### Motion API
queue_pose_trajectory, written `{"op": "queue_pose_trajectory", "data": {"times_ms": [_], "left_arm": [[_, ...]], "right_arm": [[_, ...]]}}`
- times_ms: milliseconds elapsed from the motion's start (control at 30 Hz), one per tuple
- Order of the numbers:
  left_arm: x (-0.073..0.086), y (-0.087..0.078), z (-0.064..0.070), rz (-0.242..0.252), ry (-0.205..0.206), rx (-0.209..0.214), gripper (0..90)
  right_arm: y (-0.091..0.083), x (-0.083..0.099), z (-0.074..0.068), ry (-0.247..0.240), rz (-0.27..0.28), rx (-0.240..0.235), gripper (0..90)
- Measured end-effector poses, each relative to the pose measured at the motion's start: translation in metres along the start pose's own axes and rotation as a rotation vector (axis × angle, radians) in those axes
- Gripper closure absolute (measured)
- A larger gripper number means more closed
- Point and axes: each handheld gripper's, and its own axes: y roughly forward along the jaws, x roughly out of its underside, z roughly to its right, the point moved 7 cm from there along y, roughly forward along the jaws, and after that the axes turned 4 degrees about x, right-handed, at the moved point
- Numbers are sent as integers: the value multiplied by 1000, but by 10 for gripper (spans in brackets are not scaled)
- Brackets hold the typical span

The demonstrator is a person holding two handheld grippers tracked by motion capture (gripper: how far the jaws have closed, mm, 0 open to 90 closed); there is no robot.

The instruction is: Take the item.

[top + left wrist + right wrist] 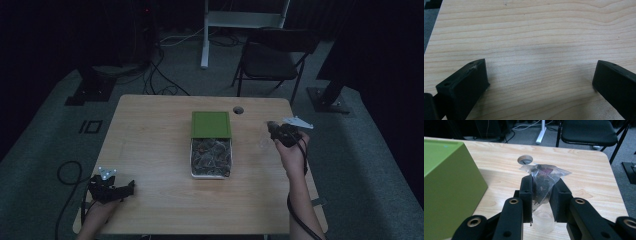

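A dim room with dark curtains surrounds a light wooden table [150, 150]; a black folding chair [272, 57] stands on the grey floor beyond its far edge. At the table's centre sits a box [211, 157] packed with small clear packets of dark contents, its green lid [211, 124] lying just beyond it.

The person's right forearm reaches up from the near right, hand [292, 152] raised over the right side of the table. The right gripper [541, 192] has its jaws pressed together on a tea sachet [544, 178], a clear pouch of dark bits, held directly above a small transparent cup [544, 220] on the tabletop. A round cable hole [525, 159] lies farther off.

The left gripper [131, 186] rests low at the near left corner, held by the left hand [100, 207], its jaws spread wide apart over bare wood.
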Motion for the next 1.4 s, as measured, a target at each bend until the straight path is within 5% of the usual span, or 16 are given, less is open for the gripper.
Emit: {"op": "queue_pose_trajectory", "data": {"times_ms": [300, 667, 967, 1400], "left_arm": [[0, 0, 0, 0, 0, 0, 5], [0, 0, 0, 0, 0, 0, 5], [0, 0, 0, 0, 0, 0, 5], [0, 0, 0, -2, 1, 0, 5]], "right_arm": [[7, 8, 1, 7, -36, -8, 734], [7, 3, 2, 32, -35, -20, 606], [-5, -1, -1, 17, 18, -58, 281], [-19, 6, -3, -12, 20, -71, 158]]}}
